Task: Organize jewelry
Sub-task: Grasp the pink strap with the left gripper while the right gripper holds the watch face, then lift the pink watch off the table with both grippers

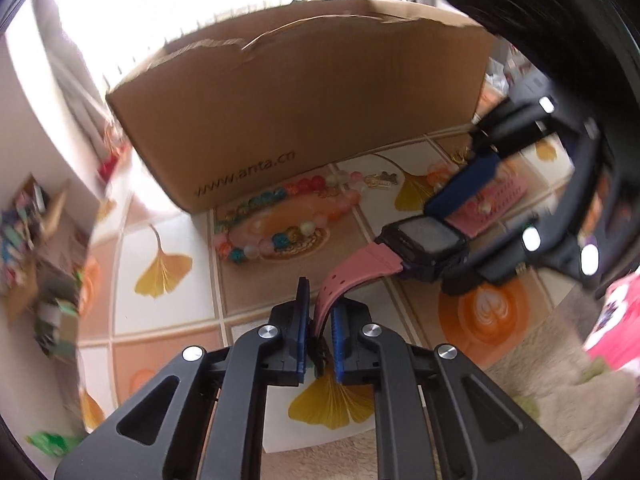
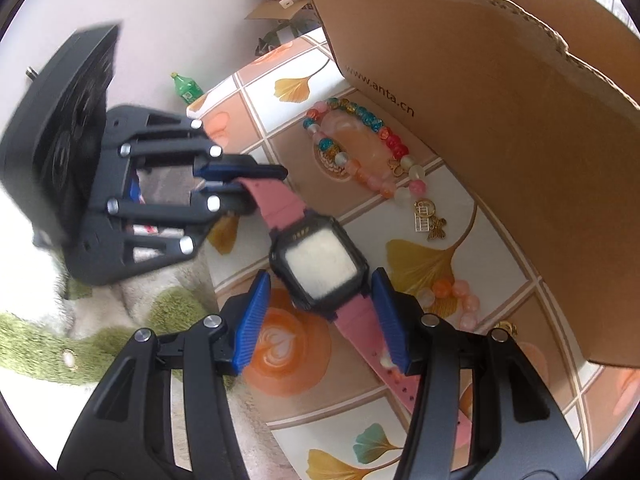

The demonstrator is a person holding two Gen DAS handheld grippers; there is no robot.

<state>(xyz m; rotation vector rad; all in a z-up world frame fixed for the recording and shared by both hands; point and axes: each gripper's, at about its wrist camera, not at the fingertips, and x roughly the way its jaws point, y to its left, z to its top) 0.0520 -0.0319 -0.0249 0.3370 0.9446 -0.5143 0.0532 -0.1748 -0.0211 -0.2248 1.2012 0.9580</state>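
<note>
A watch (image 1: 424,236) with a black case and pink strap hangs just above the tiled tablecloth. My left gripper (image 1: 322,308) is shut on one end of the pink strap (image 1: 344,280); in the right wrist view the left gripper (image 2: 256,184) pinches that strap from the left. My right gripper (image 2: 320,280) has its blue pads (image 2: 252,320) on either side of the watch (image 2: 320,268) case and holds it. A bracelet of coloured beads (image 2: 360,148) with gold charms (image 2: 430,220) lies on the cloth by the box.
A tall cardboard box (image 1: 300,112) stands right behind the jewelry, filling the right side as the cardboard box (image 2: 500,120). More orange and pink beads (image 2: 456,296) lie near its base. A green bottle (image 2: 186,90) stands beyond the table. A shaggy rug (image 2: 120,320) lies below the table edge.
</note>
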